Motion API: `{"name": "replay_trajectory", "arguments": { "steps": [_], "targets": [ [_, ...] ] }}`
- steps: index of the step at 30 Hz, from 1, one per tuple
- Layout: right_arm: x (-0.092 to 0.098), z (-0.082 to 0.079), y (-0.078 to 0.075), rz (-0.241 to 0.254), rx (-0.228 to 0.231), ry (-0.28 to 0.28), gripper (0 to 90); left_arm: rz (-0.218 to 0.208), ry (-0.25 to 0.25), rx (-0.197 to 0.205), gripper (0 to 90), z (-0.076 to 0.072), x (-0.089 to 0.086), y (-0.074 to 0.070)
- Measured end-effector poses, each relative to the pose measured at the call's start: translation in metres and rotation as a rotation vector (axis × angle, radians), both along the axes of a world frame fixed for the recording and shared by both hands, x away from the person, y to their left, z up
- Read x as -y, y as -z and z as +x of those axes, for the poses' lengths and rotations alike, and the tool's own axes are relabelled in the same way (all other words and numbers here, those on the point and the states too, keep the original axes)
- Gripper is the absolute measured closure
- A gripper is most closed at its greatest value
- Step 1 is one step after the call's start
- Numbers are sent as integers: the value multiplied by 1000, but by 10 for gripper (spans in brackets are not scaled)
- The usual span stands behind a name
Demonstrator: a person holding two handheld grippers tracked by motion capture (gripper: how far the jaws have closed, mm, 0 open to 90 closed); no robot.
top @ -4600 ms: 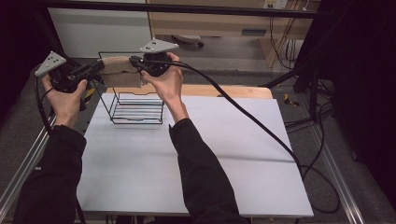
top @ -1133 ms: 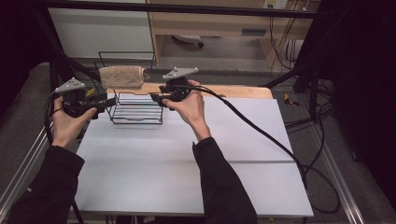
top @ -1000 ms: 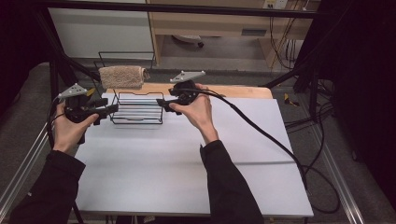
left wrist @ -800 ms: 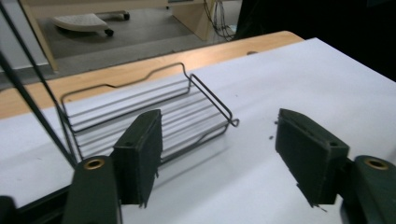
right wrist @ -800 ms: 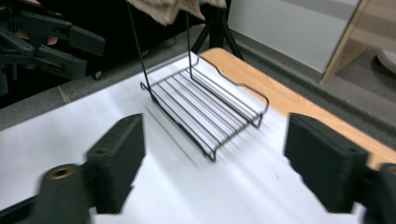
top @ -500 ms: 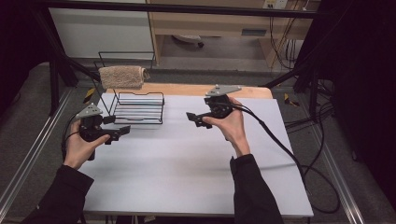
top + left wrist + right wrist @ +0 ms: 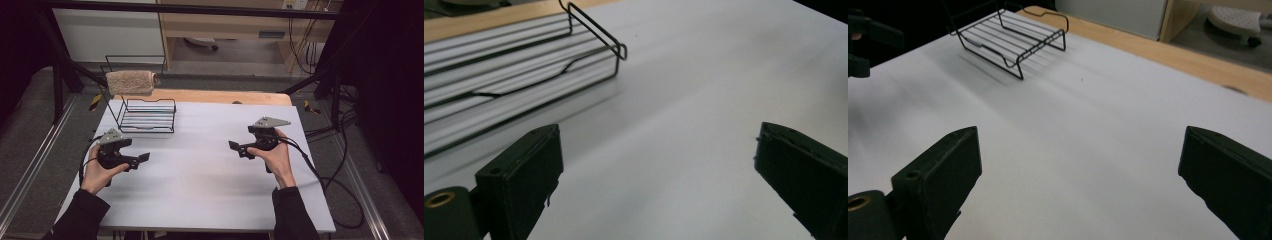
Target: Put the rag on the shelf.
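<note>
A black wire rack (image 7: 147, 116) stands at the far left of the white table (image 7: 200, 190). A beige towel (image 7: 131, 82) hangs over its upper rail. My left gripper (image 7: 142, 158) hovers low over the table in front of the rack, pointing right. My right gripper (image 7: 234, 147) hovers at mid-right, pointing left. Both have just been opening their jaws and stand wide open with nothing between them. The left gripper view shows its jaws (image 7: 659, 185) apart over bare table, the rack's base (image 7: 524, 65) just beyond. In the right gripper view its jaws (image 7: 1080, 185) are spread, the rack (image 7: 1013, 40) farther off.
A wooden strip (image 7: 210, 97) runs along the table's far edge. The right gripper's cable (image 7: 320, 175) trails off the right side of the table. Dark frame posts (image 7: 65, 65) rise behind the rack. The left gripper (image 7: 863, 35) peeks in at the right gripper view's top left.
Both hands have left the rack and sunk toward the table, the left coming nearer, the right swinging to the right. The towel stays on the rack's rail. Both pairs of jaws have widened.
</note>
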State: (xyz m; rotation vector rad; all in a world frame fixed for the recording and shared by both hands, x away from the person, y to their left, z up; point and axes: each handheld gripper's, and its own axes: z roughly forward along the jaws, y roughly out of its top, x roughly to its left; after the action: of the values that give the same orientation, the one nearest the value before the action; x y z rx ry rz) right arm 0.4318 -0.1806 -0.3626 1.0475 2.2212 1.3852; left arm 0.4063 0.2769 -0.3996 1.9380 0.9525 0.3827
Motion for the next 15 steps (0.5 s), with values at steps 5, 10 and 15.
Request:
{"name": "replay_trajectory", "arguments": {
  "steps": [5,10,15],
  "targets": [
    [19,-13,24,3,-41,-3,34,3,21,-15,60,-7,5,15],
    [36,-23,43,-4,-84,3,35,18,36,-26,60,-12,8,25],
    [50,-34,56,-10,-97,8,32,25,48,-29,60,-16,7,29]
  ]
}}
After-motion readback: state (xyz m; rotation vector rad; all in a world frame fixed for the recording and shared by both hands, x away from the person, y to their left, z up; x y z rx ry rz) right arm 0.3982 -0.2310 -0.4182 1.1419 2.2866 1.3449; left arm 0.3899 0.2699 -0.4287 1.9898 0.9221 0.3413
